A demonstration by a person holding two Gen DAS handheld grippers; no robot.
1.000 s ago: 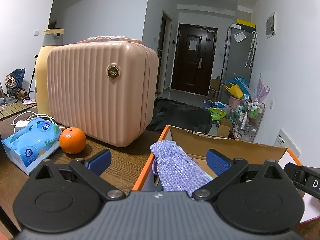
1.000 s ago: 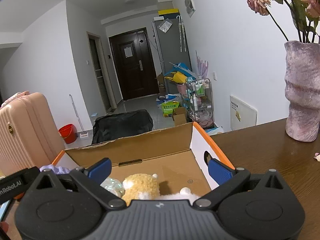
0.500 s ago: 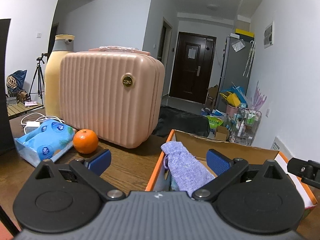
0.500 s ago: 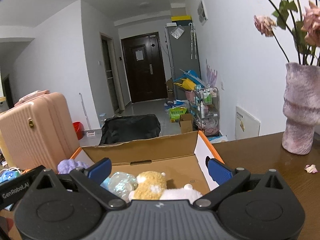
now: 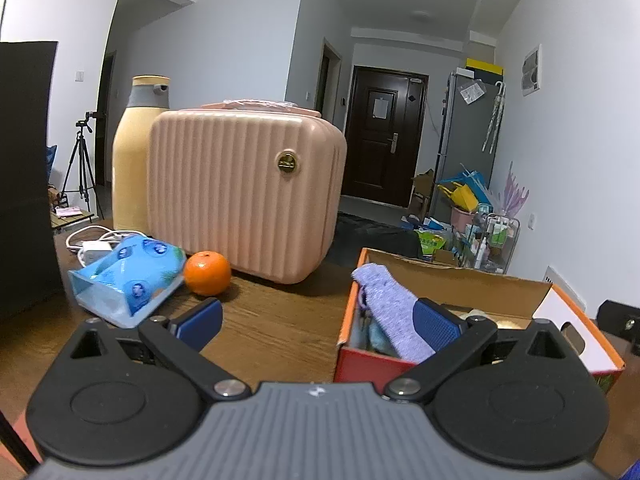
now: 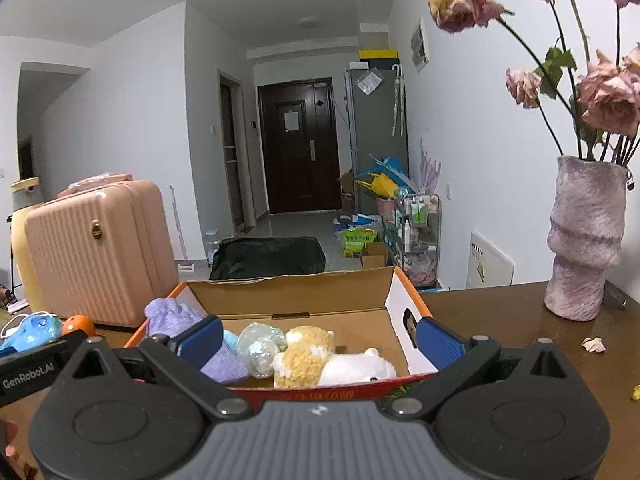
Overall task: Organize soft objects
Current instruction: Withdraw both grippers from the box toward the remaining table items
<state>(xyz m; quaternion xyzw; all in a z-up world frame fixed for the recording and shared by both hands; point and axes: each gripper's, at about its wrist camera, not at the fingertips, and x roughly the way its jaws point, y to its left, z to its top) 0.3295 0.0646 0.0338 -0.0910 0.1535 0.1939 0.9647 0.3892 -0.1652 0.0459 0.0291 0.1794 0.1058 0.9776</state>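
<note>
On the brown wooden table (image 6: 500, 320) I see the orange-edged cardboard box (image 6: 304, 300) holding a lavender knit pouch (image 6: 176, 316), a tan-and-white plush toy (image 6: 320, 360) and what may be a crinkled plastic ball (image 6: 260, 348). My left gripper (image 5: 320, 320) and right gripper (image 6: 320, 338) both gape wide, empty; their bodies hide the box's near wall.

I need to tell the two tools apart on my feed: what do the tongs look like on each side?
They look identical. The left tongs and right tongs each have a ribbed grey body with a small white logo, two black arms on round black discs with silver pivot screws, and blue textured pads. In the right view, white "GenRobot.AI" lettering marks the other tool's black side. No cables or sleeves show.
</note>
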